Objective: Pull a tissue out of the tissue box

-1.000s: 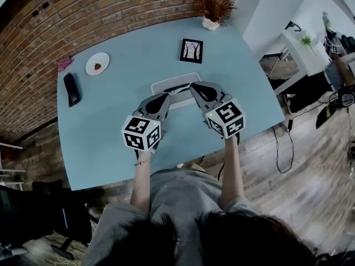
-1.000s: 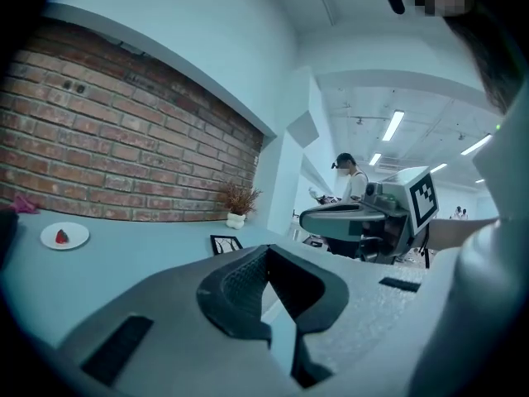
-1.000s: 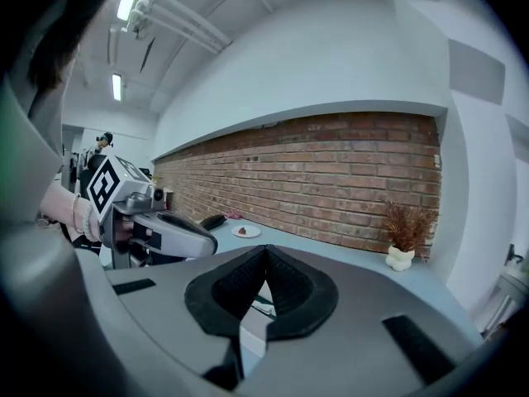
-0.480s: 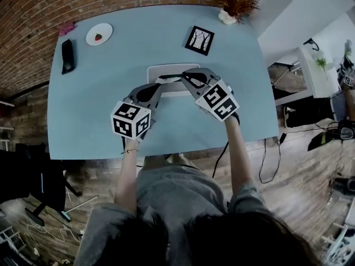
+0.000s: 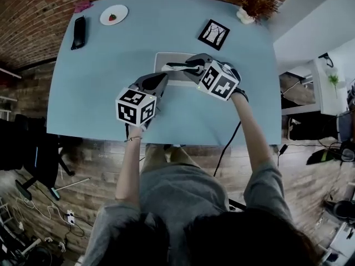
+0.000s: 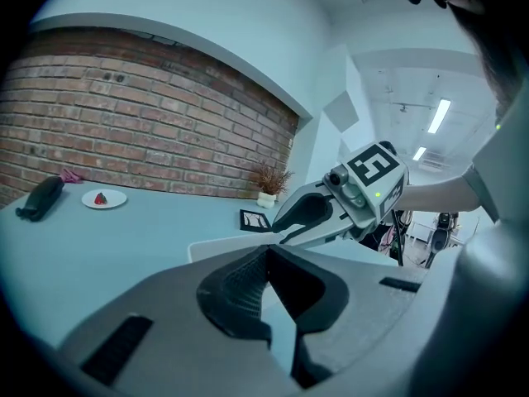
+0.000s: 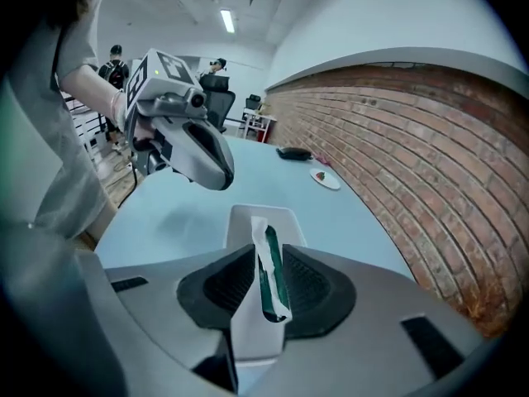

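Tissue (image 7: 258,236), white with a green streak, stands pinched between the jaws of the right gripper (image 7: 266,263). It rises from the flat white tissue box (image 7: 291,225), which lies just ahead of the jaw tips. Close on that gripper's left, the left gripper (image 6: 266,259) hangs by the box's near edge, its jaw tips together with nothing between them. Both are over the pale blue table (image 5: 100,93). Well beyond them sit a framed picture (image 5: 214,34), a potted dry plant (image 5: 252,4), a plate with a strawberry (image 5: 113,15) and a black case (image 5: 79,32), near the brick wall (image 5: 33,15).
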The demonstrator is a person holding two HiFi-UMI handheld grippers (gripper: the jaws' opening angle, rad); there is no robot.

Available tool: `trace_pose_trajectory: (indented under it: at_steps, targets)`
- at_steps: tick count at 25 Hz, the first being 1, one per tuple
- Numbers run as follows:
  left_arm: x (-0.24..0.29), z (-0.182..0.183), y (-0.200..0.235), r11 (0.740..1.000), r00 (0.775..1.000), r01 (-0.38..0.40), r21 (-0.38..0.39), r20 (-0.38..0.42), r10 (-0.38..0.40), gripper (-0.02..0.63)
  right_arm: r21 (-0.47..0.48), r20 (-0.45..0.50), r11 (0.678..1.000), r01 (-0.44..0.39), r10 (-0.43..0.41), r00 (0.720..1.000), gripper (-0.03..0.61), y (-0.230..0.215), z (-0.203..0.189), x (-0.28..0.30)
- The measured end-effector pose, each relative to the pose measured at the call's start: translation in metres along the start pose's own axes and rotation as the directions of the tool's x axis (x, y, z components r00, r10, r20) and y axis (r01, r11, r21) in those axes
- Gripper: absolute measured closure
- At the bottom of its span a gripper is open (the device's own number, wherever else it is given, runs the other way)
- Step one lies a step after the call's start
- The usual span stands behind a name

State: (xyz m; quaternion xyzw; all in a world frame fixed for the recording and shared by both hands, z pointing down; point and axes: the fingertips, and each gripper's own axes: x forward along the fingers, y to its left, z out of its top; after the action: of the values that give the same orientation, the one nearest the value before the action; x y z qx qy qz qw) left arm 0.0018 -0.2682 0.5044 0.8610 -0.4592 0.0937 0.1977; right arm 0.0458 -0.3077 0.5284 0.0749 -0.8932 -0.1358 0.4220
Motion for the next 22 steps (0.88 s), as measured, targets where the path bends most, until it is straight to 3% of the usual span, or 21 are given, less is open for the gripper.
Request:
trace_pose_trajectory:
  at_steps: [10,15,22]
  targets:
    - [-0.004,-0.015,0.011,0.997,0.998,-0.058,-0.054,-0.019,0.057,0.611,-0.091,-0.116,0.989,-0.117,0.106,0.988,0.488,0.006,-0.020,0.031]
    - [-0.001,-0.017,0.013,0.996,0.998,-0.063,-0.057,-0.029,0.062,0.611,-0.090,-0.127,0.989,-0.119,0.107,0.986,0.559,0.000,-0.023,0.037]
    - [0.002,-0.017,0.011,0.997,0.998,-0.058,-0.057,-0.030,0.057,0.611,-0.093,-0.110,0.988,-0.121,0.111,0.988,0.574,-0.003,-0.019,0.034]
